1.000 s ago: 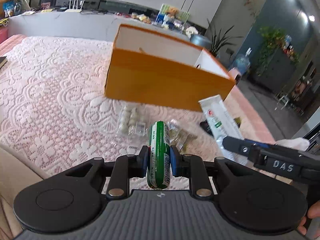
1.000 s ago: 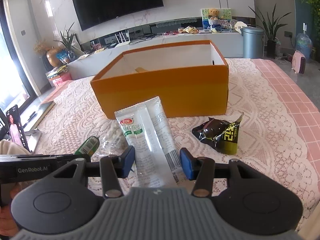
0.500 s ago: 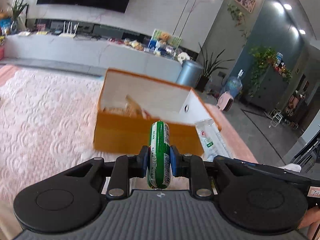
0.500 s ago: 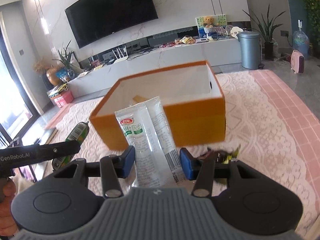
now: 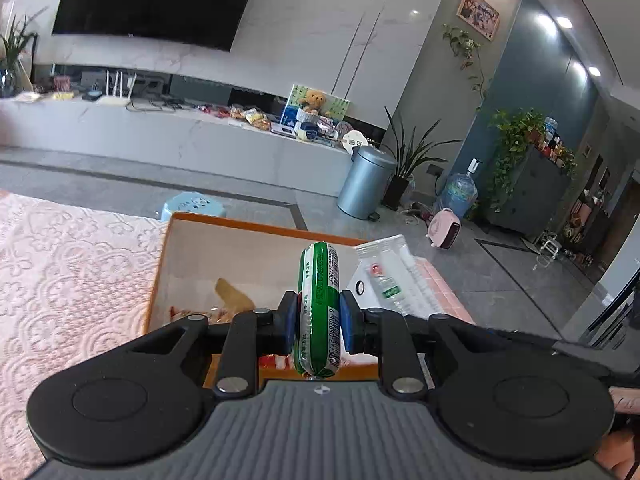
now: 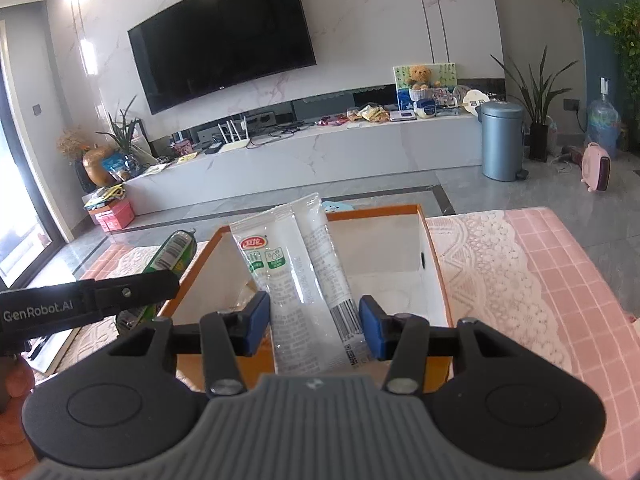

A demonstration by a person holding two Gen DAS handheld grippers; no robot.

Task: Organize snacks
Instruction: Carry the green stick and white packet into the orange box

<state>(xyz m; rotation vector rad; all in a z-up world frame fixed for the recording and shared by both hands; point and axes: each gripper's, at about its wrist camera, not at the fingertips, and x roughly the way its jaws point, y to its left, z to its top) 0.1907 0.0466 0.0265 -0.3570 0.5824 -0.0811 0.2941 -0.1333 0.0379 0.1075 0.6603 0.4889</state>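
While a second ago low over the lace-covered tabletop (image 5: 72,280), now raised above the open orange box (image 5: 256,236). Left gripper (image 5: 319,322) clamped on one green sausage stick (image 5: 319,300); right gripper (image 6: 315,322) clamped on one clear white snack packet (image 6: 296,280). Both held over the box's interior. One box, two grippers, two carried snacks; a few wrapped snacks already inside, number unclear.

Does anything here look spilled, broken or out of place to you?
Nothing stands out. The left claw grips a green sausage and the right claw grips a white packet, both intact, above the open orange box, which sits flat on the lace cloth.
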